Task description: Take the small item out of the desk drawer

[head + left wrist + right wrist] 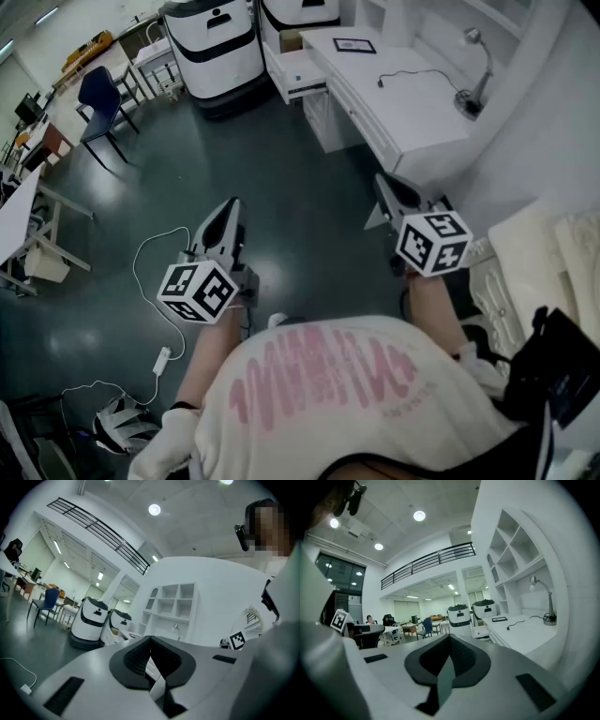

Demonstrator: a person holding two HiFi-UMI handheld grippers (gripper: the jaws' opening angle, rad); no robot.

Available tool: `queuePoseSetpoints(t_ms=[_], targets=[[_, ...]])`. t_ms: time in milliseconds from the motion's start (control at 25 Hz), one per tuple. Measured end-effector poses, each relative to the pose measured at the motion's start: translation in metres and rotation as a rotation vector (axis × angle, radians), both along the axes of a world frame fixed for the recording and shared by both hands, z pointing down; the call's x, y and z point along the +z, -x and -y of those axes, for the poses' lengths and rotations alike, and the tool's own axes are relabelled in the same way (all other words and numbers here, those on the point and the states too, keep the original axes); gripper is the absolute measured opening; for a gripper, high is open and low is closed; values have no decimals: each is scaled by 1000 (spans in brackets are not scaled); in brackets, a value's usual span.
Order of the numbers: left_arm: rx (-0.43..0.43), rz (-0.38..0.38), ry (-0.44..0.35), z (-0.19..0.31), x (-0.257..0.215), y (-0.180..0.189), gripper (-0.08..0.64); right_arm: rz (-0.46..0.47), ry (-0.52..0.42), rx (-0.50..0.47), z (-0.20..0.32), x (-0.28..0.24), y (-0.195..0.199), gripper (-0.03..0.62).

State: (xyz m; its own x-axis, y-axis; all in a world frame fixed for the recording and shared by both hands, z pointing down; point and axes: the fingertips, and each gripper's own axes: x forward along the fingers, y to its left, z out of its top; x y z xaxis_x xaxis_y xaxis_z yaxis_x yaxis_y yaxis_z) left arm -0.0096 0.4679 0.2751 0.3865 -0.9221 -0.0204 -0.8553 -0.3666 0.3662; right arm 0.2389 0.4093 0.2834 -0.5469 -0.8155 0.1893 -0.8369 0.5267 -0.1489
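Large hall with a dark floor (281,187); a white tabletop (412,122) runs along the right wall toward the far end. The desk drawer (294,86) stands pulled out at the far part of the desk. It juts leftward over the floor, just beside two white robots (211,42). Its contents are too small to make out, so the small item is only presumed to lie inside.

The drawer lies far ahead of both tools and well apart from them. The right tool (382,180), pressed together on nothing, hangs near the tabletop's near end and is judged the nearer. The left tool (231,206), likewise closed and empty, hangs over open floor. A lamp (473,75) and a cable (412,75) sit on the tabletop. The floor along the desk front offers open room to approach.
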Motion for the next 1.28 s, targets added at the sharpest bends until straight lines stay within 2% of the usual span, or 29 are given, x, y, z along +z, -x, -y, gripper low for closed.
queuePoseSetpoints(t_ms=[280, 400, 600, 720, 920, 1120, 1280], targets=[[-5, -5, 2, -2, 2, -5, 29, 7, 9, -12, -2, 1, -2, 15], [-1, -10, 7, -4, 3, -6, 29, 7, 18, -45, -6, 3, 2, 15], [0, -26, 39, 2, 15, 2, 29, -16, 77, -57, 0, 26, 14, 15], [0, -25, 50, 36, 25, 8, 29, -19, 114, -36, 34, 41, 13, 15], [3, -66, 58, 110, 38, 28, 28, -34, 141, 0, 104, 54, 22, 15], [42, -65, 21, 195, 12, 50, 28, -26, 113, 12, 185, 30, 49, 15], [40, -51, -25, 255, -16, 86, 28, 30, 71, 21, 250, 3, 79, 15]])
